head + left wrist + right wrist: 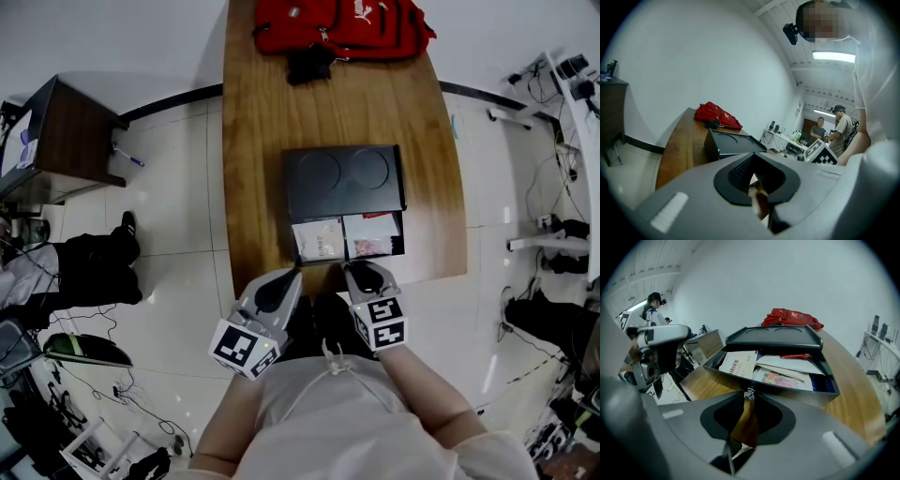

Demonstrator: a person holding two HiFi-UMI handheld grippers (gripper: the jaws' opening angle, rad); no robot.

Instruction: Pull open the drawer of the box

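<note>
I note a curved wooden table [262,141] on glossy white floor tiles [178,187]. The matte black box [342,181] sits mid-table, its drawer [801,392] out toward 6 o'clock. The right gripper [749,397] pinches the drawer's small metal knob [749,393]. The left gripper [752,174] is pressed together, empty. A red bag [342,23] lies at 12 o'clock.

Bare wood is left on the table [253,141] to either side of the box [343,181]. The near strip is narrowed by the pulled-out drawer [787,392], which is packed with papers [321,239]. The far end is blocked by a red backpack [337,23].
</note>
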